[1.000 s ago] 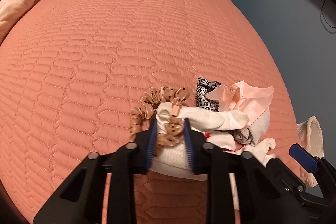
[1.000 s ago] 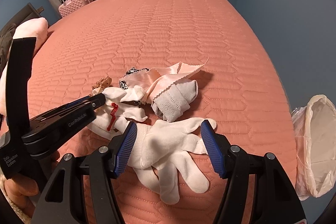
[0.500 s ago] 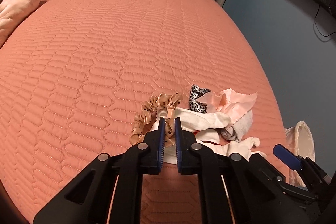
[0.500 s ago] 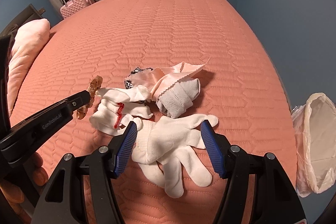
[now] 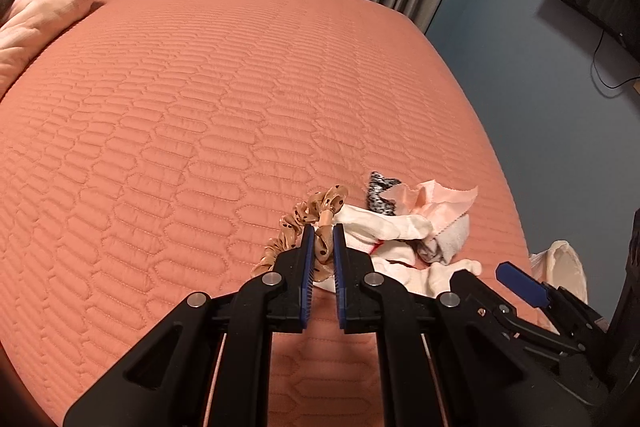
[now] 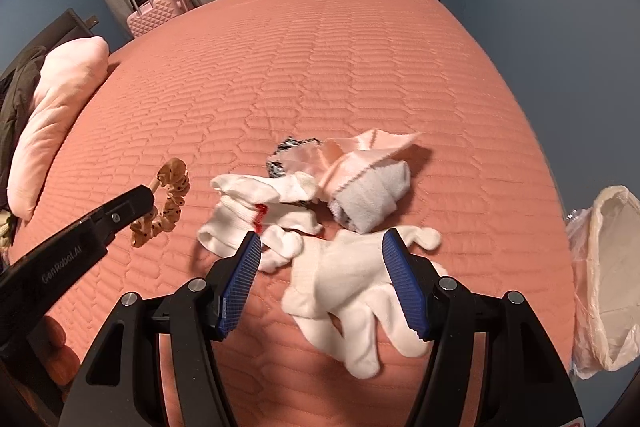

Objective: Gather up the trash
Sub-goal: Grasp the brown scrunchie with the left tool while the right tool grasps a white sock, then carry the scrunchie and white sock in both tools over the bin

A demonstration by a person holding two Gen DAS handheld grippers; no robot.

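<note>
Left gripper (image 5: 321,229) pinched tight on the tan dotted scrunchie (image 6: 168,201), holding it clear of the bed (image 6: 360,59), left of the rag pile (image 6: 320,187). Right gripper (image 6: 322,247) spread wide, hovering over the white glove (image 6: 352,291) just in front of the pile, gripping nothing. Trash bag (image 6: 608,267) sits right of the pile, off the bed edge.

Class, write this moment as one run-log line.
left gripper: shut on scrunchie | right gripper: open over white glove | bag: beside bed
</note>
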